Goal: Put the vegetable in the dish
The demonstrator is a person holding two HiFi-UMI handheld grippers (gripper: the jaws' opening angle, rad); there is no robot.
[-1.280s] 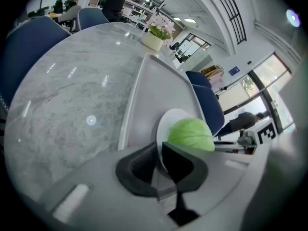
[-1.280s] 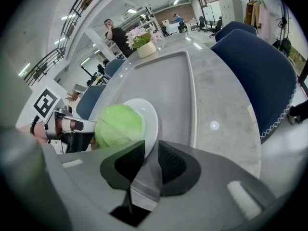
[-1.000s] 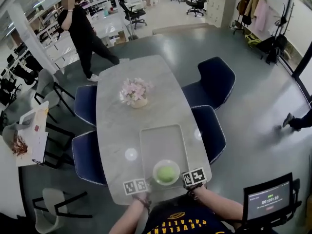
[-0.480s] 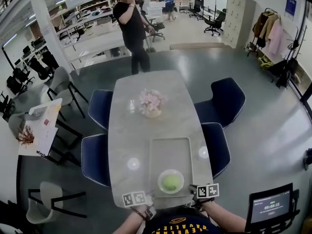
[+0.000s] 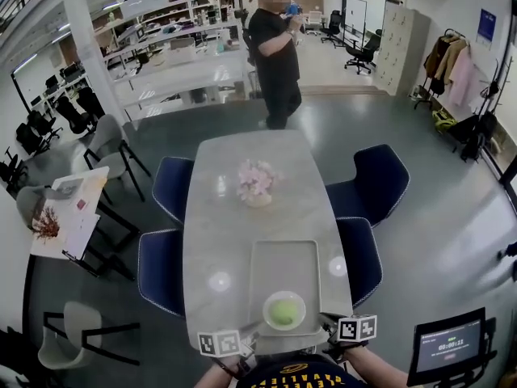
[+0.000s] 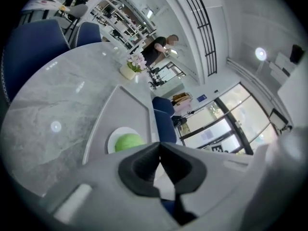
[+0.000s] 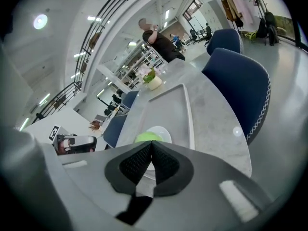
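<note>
Since the vegetable already lies in the dish, just ahead of both tips, the left gripper and right gripper — each pressed together, empty — risk only knocking that dish if they swing forward.

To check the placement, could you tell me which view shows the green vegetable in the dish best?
The head view: the vegetable shows whole, sitting inside the white dish. In the left gripper view and the right gripper view, the shut jaws cover its lower part.
</note>
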